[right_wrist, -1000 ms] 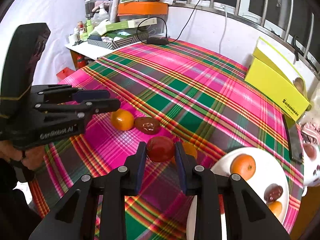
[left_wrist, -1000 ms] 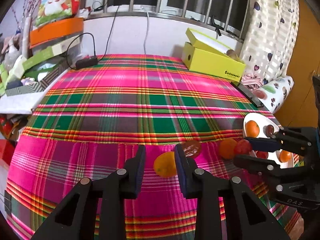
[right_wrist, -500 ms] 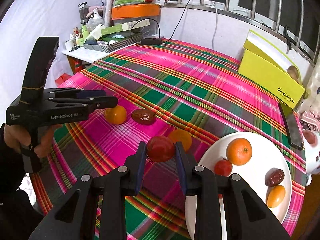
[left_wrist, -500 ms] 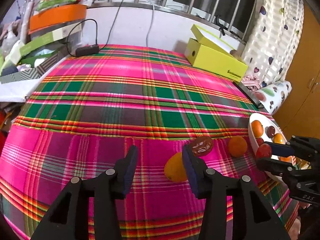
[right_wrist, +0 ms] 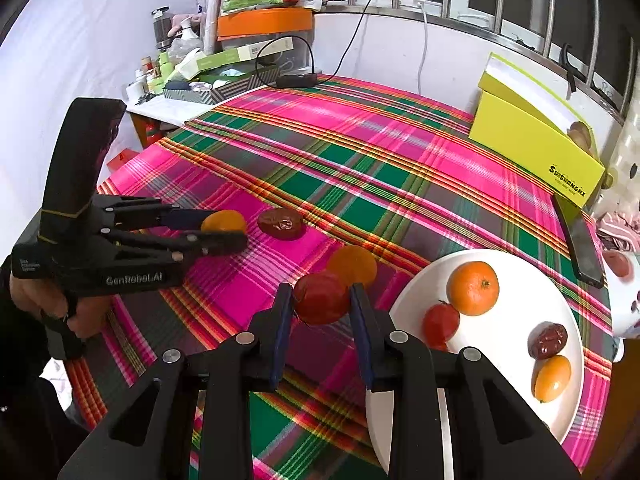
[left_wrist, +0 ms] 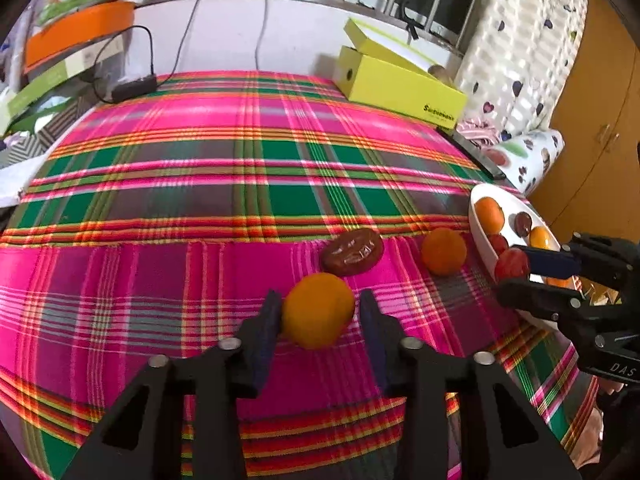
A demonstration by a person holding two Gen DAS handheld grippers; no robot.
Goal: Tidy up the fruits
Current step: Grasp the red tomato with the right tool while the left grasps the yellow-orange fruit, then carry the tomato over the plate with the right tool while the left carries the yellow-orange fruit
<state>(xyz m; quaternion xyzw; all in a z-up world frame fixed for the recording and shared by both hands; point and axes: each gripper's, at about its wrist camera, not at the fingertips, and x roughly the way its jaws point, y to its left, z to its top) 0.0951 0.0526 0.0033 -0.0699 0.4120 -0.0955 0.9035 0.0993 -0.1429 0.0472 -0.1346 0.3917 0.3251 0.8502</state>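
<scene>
A plaid cloth [left_wrist: 248, 184] covers your counter, with a white plate [right_wrist: 496, 276] at its right edge holding an orange, a red fruit, a date and a small yellow fruit. Your left gripper [left_wrist: 318, 316] has its jaws parted around a yellow-orange fruit [left_wrist: 318, 310] on the cloth, left pad touching, right apart. Your right gripper [right_wrist: 320, 308] grips a red fruit [right_wrist: 322, 298] just beside the plate's rim; a date [left_wrist: 352, 257] and an orange [left_wrist: 443, 251] lie between.

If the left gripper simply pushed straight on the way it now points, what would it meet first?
The left gripper already has the yellow-orange fruit between its open fingers, so it would meet that first; the wrinkled brown date lies just beyond.
</scene>
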